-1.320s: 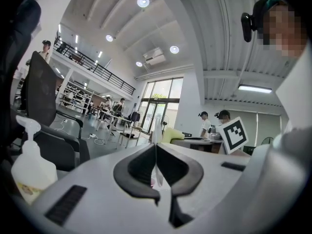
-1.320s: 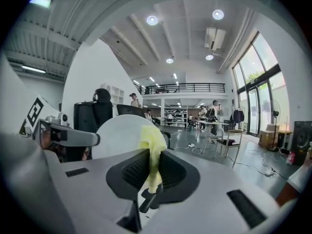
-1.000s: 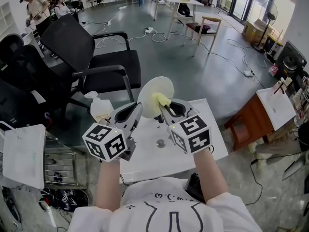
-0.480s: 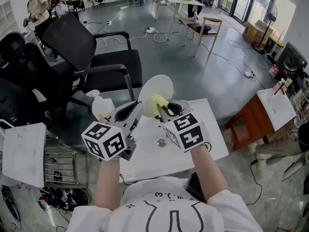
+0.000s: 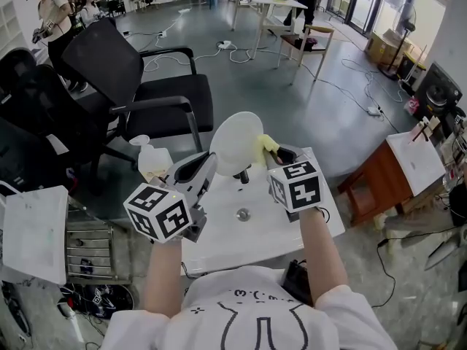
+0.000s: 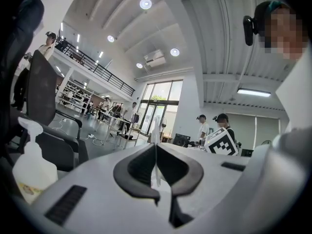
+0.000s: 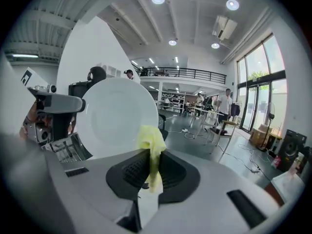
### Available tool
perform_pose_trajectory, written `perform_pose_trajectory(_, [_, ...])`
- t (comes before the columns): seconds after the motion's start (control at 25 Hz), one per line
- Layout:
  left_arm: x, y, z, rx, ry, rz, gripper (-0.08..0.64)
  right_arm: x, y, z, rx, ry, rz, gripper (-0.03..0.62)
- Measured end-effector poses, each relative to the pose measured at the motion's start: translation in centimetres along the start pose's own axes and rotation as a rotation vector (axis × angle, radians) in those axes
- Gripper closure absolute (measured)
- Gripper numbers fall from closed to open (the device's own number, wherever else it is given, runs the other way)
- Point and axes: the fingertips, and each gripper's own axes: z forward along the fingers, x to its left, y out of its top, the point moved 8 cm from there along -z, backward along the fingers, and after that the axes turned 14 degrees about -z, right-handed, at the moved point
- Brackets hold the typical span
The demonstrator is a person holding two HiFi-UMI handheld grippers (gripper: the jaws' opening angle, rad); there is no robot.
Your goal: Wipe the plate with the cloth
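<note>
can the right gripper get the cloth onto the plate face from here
Probably yes. The right gripper, shut on the yellow cloth, sits just beside the plate, which the left gripper holds upright by its rim. Nothing shows between cloth and plate.

Plate (image 5: 235, 143) nipped in left gripper (image 5: 211, 159): plain white. Cloth (image 7: 151, 139) between right gripper (image 5: 277, 153) fingers: pale yellow. Finger pads (image 7: 130, 172) black, ribbed; gripper shells light grey. Marker cubes (image 5: 157, 214): black-and-white squares. Table (image 5: 292, 228) below fingers white; chair (image 5: 146, 93) beyond fingertips black.
</note>
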Motion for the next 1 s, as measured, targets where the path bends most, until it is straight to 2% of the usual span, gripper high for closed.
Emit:
perform_pose_trajectory(0.08, [-0.1, 0.0, 0.0, -0.003, 0.016, 0.023, 0.546, 0.0, 0.3, -0.8, -0.014, 0.007, 0.012, 0.541])
perform_pose_trajectory(0.16, [-0.2, -0.1, 0.2, -0.003, 0.030, 0.046, 0.546, 0.6, 1.0, -1.7, -0.058, 0.050, 0.034, 0.541])
perform_pose_trajectory(0.28, [-0.1, -0.3, 0.4, 0.000, 0.044, 0.063, 0.546, 2.7, 2.4, -2.6, -0.140, 0.182, 0.084, 0.541])
perform_pose_trajectory(0.4, [0.1, -0.3, 0.5, 0.002, 0.049, 0.068, 0.546, 5.1, 3.5, -2.4, -0.183, 0.325, 0.119, 0.541])
perform_pose_trajectory(0.52, [-0.2, -0.3, 0.7, 0.002, 0.052, 0.076, 0.546, 6.7, 3.8, -1.7, -0.180, 0.397, 0.142, 0.541])
perform_pose_trajectory(0.68, [-0.3, -0.3, 0.7, -0.001, 0.054, 0.075, 0.546, 7.2, 4.1, -1.1, -0.171, 0.412, 0.176, 0.541])
perform_pose_trajectory(0.8, [0.0, -0.3, 0.6, -0.004, 0.059, 0.069, 0.546, 7.4, 4.1, -0.7, -0.150, 0.403, 0.130, 0.541])
perform_pose_trajectory(1.0, [0.2, -0.3, 0.4, 0.000, 0.062, 0.065, 0.546, 7.4, 2.6, 0.3, -0.054, 0.400, 0.079, 0.541])
